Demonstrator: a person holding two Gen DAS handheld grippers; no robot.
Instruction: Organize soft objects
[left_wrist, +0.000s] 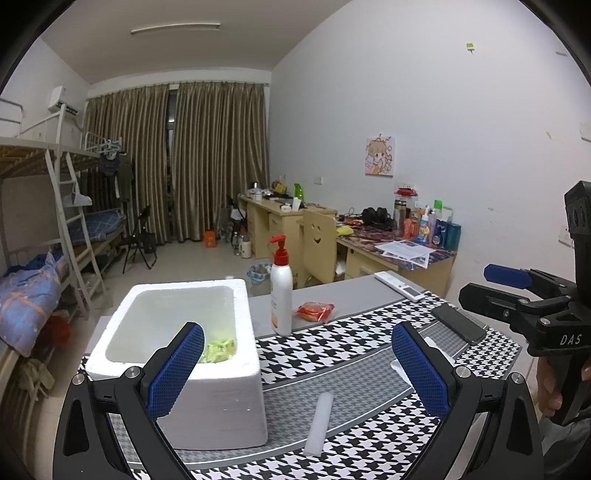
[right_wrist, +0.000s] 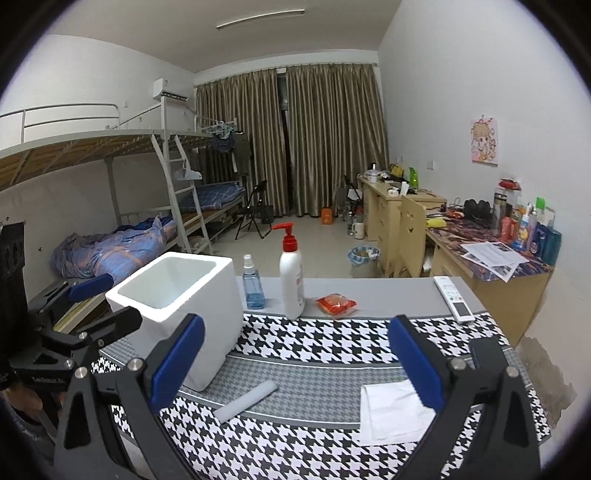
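Left tongs (left_wrist: 297, 365) spread wide, empty, over the counter (left_wrist: 354, 295). Right tongs (right_wrist: 295, 363) also spread, empty. White foam box (left_wrist: 192, 332) at 10 o'clock in the left view, green soft item (left_wrist: 221, 350) inside. White foam stick (left_wrist: 319, 422) on the houndstooth mat (right_wrist: 332, 339) at 6 o'clock. White tissue (right_wrist: 391, 410) beside the right tongs' right finger. Red packet (right_wrist: 336, 304) at 12, just right of the pump bottle (right_wrist: 291, 280).

Dorm room: bunk beds (right_wrist: 110, 177), desks (right_wrist: 406, 206), curtains (right_wrist: 291, 140).
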